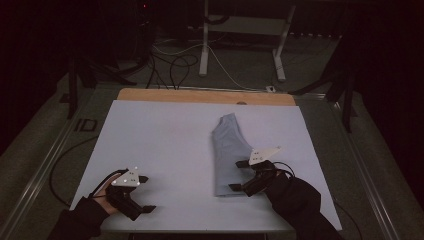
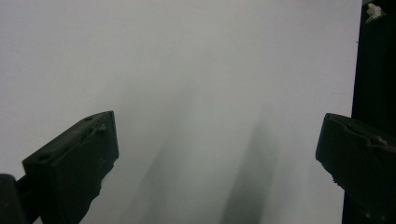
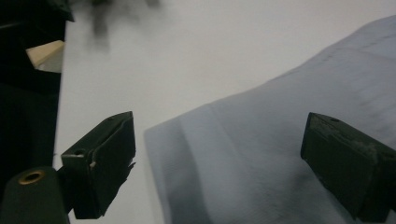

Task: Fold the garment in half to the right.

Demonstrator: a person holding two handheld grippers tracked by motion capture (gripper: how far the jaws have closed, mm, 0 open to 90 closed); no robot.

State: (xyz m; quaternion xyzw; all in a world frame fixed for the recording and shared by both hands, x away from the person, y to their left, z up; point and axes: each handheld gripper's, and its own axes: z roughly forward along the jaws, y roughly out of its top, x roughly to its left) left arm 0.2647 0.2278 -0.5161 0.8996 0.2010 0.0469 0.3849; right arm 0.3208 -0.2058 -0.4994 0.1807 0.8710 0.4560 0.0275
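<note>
A light blue-grey cloth (image 1: 230, 150), folded into a long strip, lies on the white sheet (image 1: 165, 140) right of the middle. My right gripper (image 1: 236, 175) stands open at the strip's near end, its jaws wide apart and nothing pressed between them. In the right gripper view the cloth (image 3: 280, 116) spreads below and between the jaws of that gripper (image 3: 219, 158), with its corner near the left jaw. My left gripper (image 1: 148, 193) rests open at the near left of the sheet. Its own view shows the left gripper (image 2: 217, 154) over bare white sheet (image 2: 187, 70).
A strip of wooden tabletop (image 1: 200, 96) shows beyond the sheet's far edge. Cables (image 1: 170, 65) and white desk legs (image 1: 204, 45) lie on the dark floor behind the table. Metal rails (image 1: 45, 165) run along both sides.
</note>
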